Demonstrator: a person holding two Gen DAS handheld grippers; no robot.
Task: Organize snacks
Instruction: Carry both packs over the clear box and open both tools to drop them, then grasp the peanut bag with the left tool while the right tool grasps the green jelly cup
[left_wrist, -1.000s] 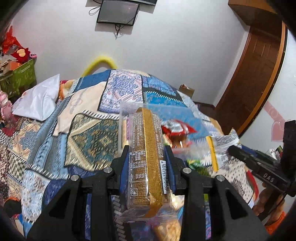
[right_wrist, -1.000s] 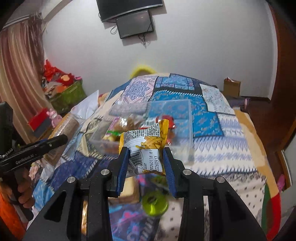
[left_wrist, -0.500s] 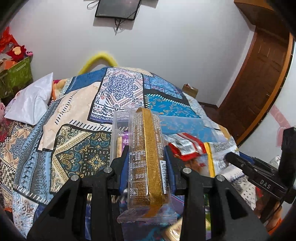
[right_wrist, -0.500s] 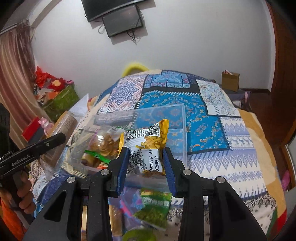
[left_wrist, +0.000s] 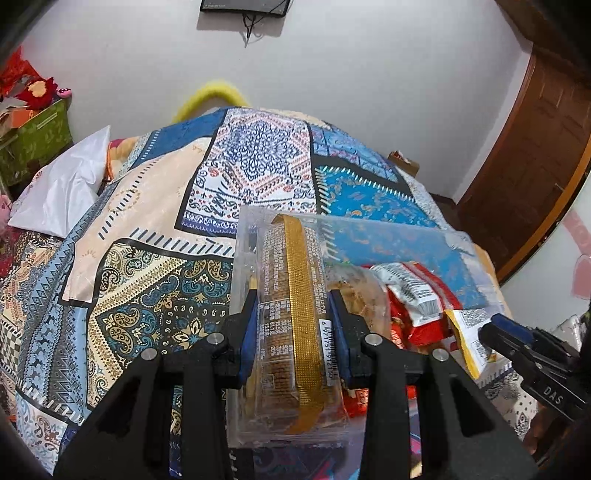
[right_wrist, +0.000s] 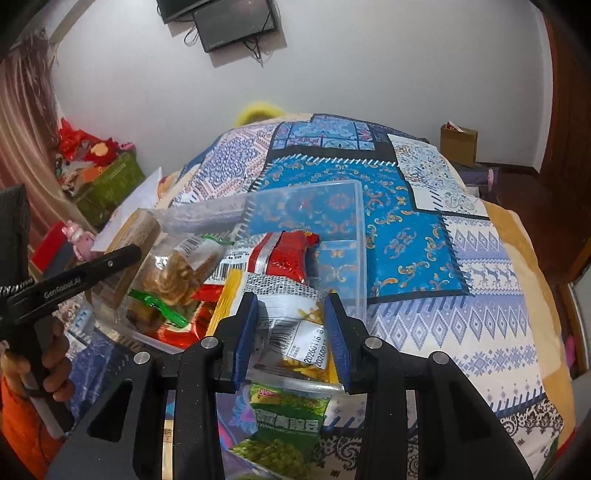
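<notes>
Left gripper (left_wrist: 291, 332) clamped on a clear-wrapped biscuit pack (left_wrist: 291, 314) with a gold strip, held over the near left end of the clear plastic bin (right_wrist: 360, 236). Right gripper (right_wrist: 291, 332) clamped on a yellow snack packet (right_wrist: 295, 332) above the bin's near edge. Red packet (right_wrist: 288, 254) lies just ahead inside. Green pea packet (right_wrist: 288, 421) on the patchwork bedspread (right_wrist: 461, 295) beneath the jaws.

two hand-held grippers (left_wrist: 291, 332) (right_wrist: 291, 336), one clear bin (right_wrist: 354, 206)

Biscuit pack (left_wrist: 291, 314) print too small to read; its lower end blocks the bed behind it. Clear bin (right_wrist: 354, 229) near wall hidden behind the yellow snack bag (right_wrist: 288, 332) and tool arms. Green pea packet (right_wrist: 284, 424) partly covered. Wall screen (left_wrist: 245, 5) cut off by the top edge.
</notes>
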